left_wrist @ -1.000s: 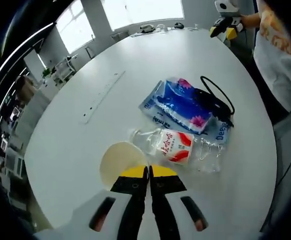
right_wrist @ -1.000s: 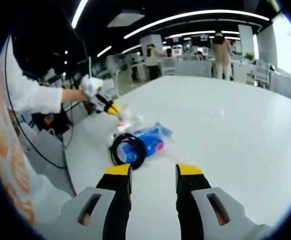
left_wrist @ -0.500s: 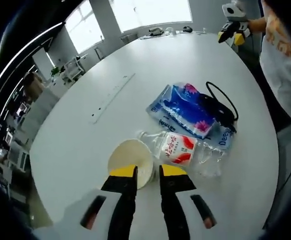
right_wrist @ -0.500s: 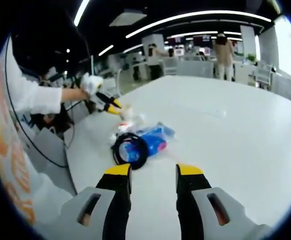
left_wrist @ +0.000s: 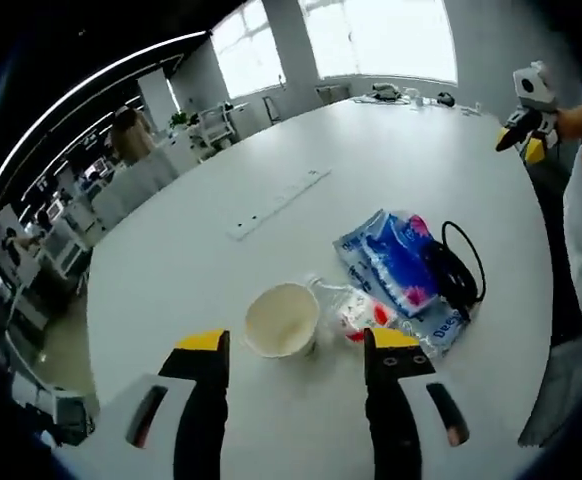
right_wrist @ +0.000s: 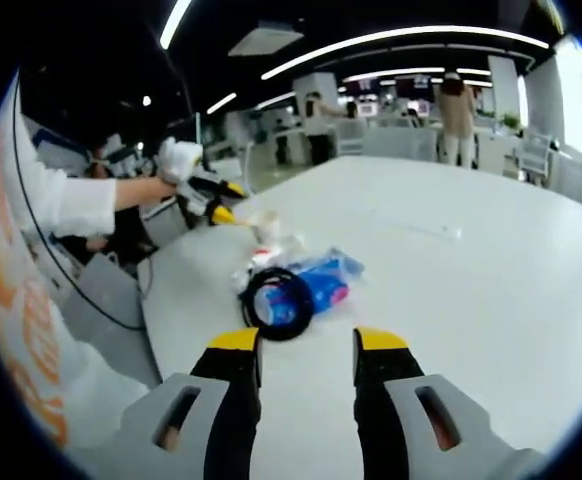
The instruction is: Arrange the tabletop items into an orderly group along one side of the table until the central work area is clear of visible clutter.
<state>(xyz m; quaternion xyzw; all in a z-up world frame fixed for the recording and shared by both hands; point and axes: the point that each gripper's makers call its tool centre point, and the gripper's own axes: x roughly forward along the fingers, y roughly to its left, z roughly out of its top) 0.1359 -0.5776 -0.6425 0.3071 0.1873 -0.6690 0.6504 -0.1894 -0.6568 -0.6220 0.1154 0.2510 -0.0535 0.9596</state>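
Note:
My left gripper [left_wrist: 296, 345] is wide open, its yellow-tipped jaws on either side of an upright cream paper cup [left_wrist: 283, 320] that stands just beyond them. To the cup's right lies a clear plastic bottle [left_wrist: 363, 312] with a red and white label. Past it are a blue tissue pack [left_wrist: 391, 258] and a coiled black cable [left_wrist: 458, 278]. My right gripper [right_wrist: 307, 342] hovers open over the white table [right_wrist: 471, 270], short of the black cable [right_wrist: 276, 300] and blue pack [right_wrist: 323, 285]. The left gripper [right_wrist: 216, 203] appears beyond them, near the cup [right_wrist: 266, 226].
A long white strip [left_wrist: 276, 203] lies flat on the table [left_wrist: 191, 270] beyond the cup. Small items sit at the far table edge [left_wrist: 391, 93]. The right gripper [left_wrist: 524, 125] shows at upper right. A person's white sleeve [right_wrist: 66, 205] fills the left. Desks and people stand in the background.
The left gripper went from shut at the cup's rim to wide open and drew back, leaving the cup standing. The right gripper stayed open and barely shifted.

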